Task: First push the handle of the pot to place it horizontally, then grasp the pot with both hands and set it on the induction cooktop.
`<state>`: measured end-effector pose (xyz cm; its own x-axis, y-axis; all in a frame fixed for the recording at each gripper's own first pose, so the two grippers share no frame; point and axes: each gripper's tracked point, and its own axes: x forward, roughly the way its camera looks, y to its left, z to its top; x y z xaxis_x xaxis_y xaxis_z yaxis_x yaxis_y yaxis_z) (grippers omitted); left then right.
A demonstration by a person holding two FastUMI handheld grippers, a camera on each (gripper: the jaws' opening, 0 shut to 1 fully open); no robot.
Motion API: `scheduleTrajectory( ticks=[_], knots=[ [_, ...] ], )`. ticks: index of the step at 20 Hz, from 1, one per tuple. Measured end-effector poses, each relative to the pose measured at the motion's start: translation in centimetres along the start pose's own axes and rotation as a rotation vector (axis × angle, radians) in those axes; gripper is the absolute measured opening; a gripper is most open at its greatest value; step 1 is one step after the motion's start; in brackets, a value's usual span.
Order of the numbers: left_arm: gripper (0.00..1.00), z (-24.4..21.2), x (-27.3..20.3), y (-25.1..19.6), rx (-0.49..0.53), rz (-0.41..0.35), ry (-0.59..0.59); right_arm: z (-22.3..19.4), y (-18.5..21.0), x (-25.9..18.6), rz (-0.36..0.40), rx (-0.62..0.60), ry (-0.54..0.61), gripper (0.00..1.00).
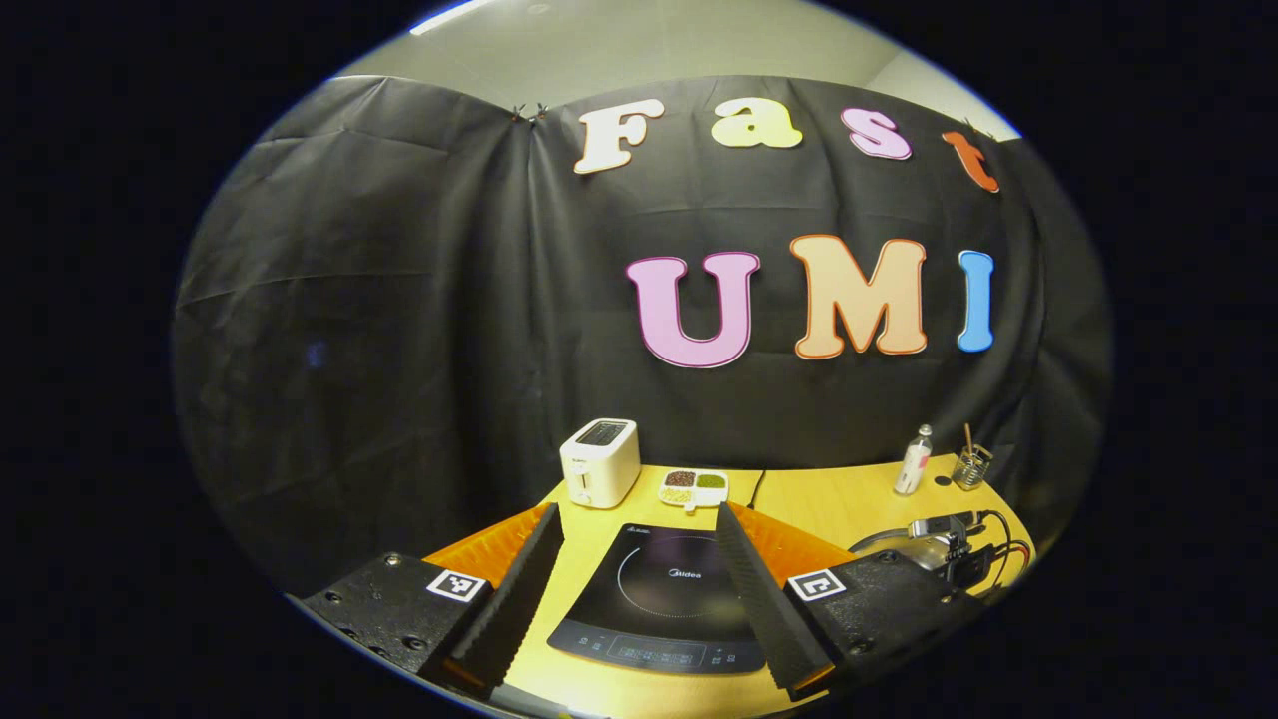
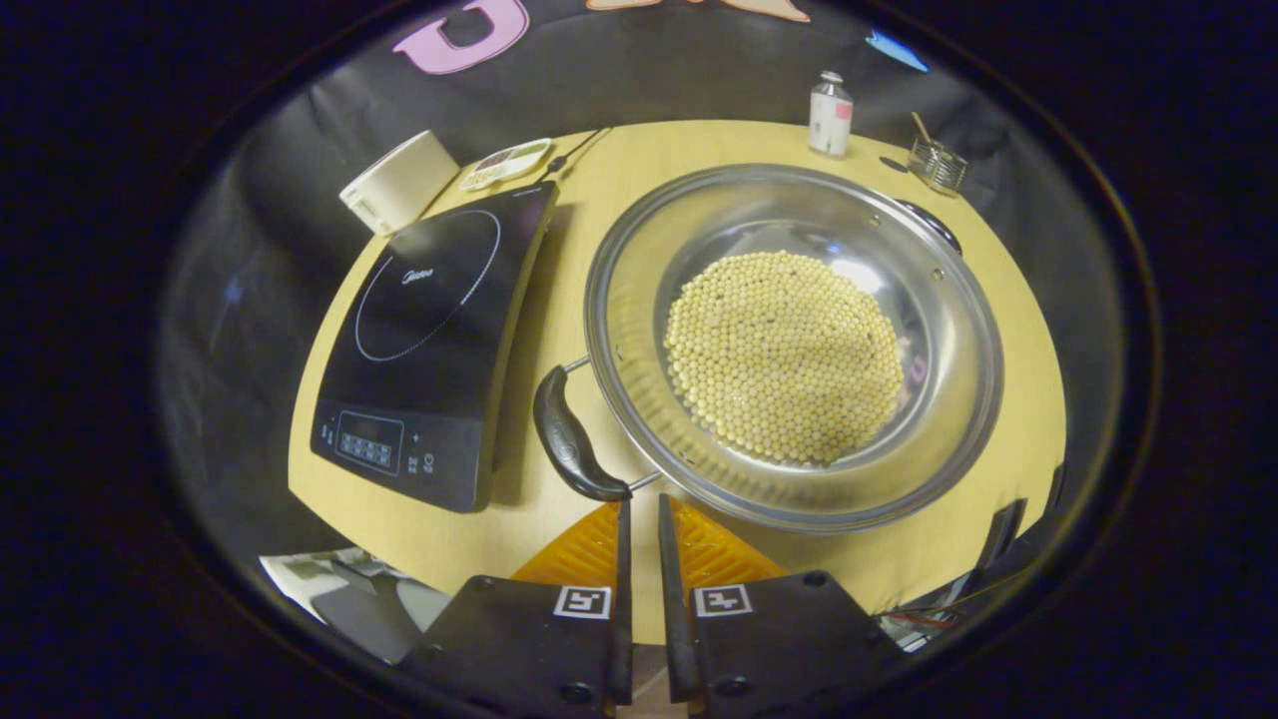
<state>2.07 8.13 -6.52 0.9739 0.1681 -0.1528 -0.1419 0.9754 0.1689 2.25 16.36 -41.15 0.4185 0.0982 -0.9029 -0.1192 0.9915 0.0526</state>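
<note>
Yellow tabletop (image 2: pixel 559 250): soybean-filled steel pot (image 2: pixel 794 345) sitting right of the induction cooktop (image 2: pixel 429 330). Right gripper (image 2: pixel 639 519), fingers nearly together and empty, is hovering just behind the diagonal black handle (image 2: pixel 571 439); left gripper (image 1: pixel 631 574) is gaping wide over the cooktop.

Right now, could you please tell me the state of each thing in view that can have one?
Wide stainless steel pot: uncovered, holding pale beans, on the table beside the cooktop.
Black pot handle: angled toward the cooktop, untouched.
Black induction cooktop: bare.
White toaster: slots empty.
Left gripper: jaws open.
Right gripper: jaws nearly closed, holding nothing.
</note>
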Motion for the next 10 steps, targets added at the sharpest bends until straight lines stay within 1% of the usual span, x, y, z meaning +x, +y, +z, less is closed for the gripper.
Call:
scheduleTrajectory(
  ticks=[1,2,4,5,6,10],
  knots=[
    [0.94,0.0,0.3,0.1,0.0,-0.019,-0.001,0.3,0.3,0.2,-0.01,0.018,-0.004,0.06],
    [0.92,0.1,0.6,0.1,-0.002,-0.038,-0.004,0.6,0.6,0.5,-0.017,0.038,-0.005,0.16],
    [0.94,0.0,1.0,0.2,-0.004,-0.072,-0.01,1.4,1.4,0.9,-0.024,0.073,-0.01,0.16],
    [0.94,0.0,1.0,0.3,-0.005,-0.089,-0.01,1.8,1.8,1.2,-0.027,0.09,-0.014,0.16],
    [0.92,-0.2,1.2,0.3,-0.006,-0.104,-0.009,2.3,2.3,1.5,-0.03,0.107,-0.019,0.16],
    [0.94,-1.0,1.5,0.6,0.0,-0.155,0.013,4.4,3.4,2.4,-0.053,0.156,-0.037,0.16]
  ],
)
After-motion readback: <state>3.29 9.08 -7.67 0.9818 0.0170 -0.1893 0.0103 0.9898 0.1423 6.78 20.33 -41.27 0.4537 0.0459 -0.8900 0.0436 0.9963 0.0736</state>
